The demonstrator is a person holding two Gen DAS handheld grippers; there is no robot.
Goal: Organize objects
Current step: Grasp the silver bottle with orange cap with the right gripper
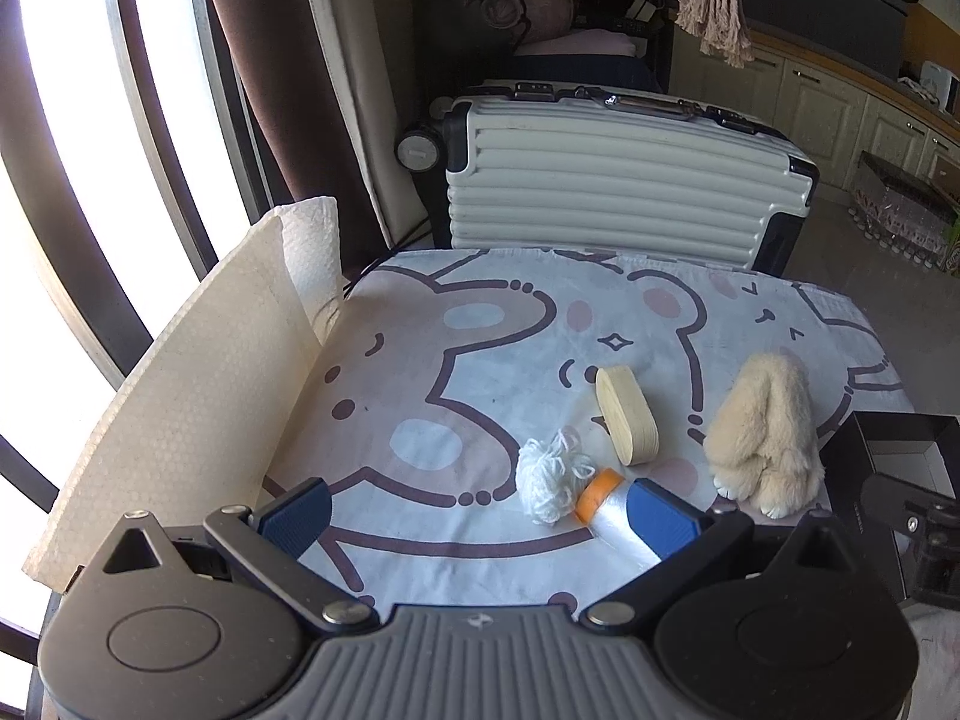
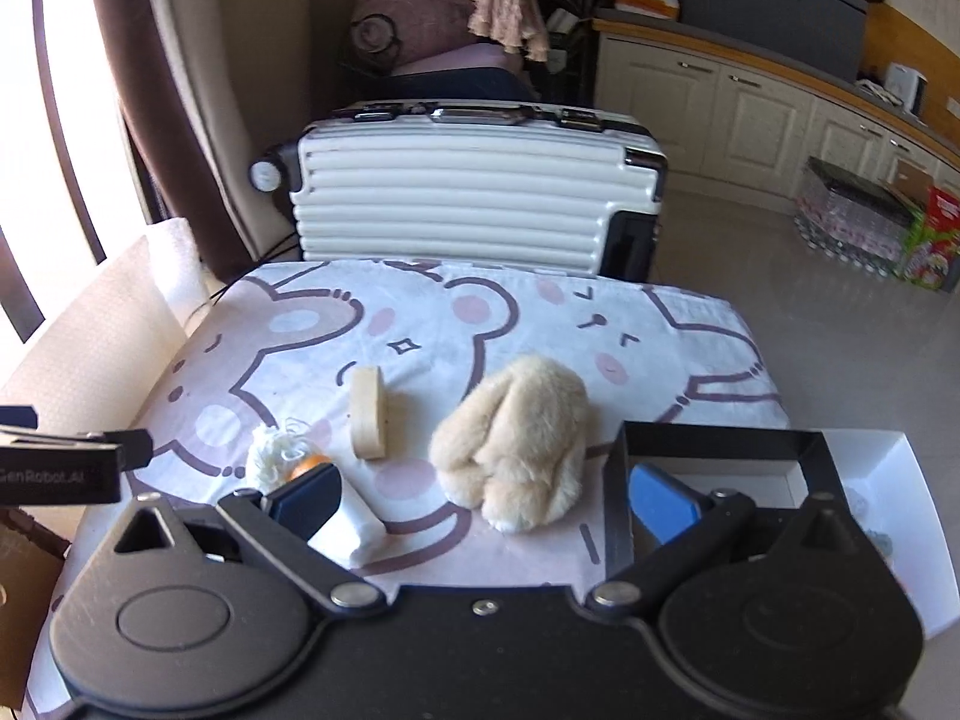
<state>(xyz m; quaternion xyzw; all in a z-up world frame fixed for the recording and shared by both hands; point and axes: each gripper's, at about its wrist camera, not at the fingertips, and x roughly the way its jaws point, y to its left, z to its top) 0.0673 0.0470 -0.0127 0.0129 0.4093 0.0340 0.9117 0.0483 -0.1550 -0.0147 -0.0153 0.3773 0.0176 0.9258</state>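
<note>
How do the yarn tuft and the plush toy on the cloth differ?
The yarn tuft is white, loose and stringy; the plush toy is cream, furry and clearly bigger. The tuft touches the orange-capped tube; the toy lies apart, nearer the black box. Both rest on the bear-print cloth.

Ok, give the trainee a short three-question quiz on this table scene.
1. True or false: the left tongs are shut on the plush toy.
2. Which item lies between the yarn ball and the plush toy?
A. a pair of scissors
B. the ribbon roll
C. a mug
3. Fill in: the cap on the clear tube beside the yarn ball is ____.

Key:
1. False; both the left and the right tongs are open and hold nothing.
2. B
3. orange
</note>
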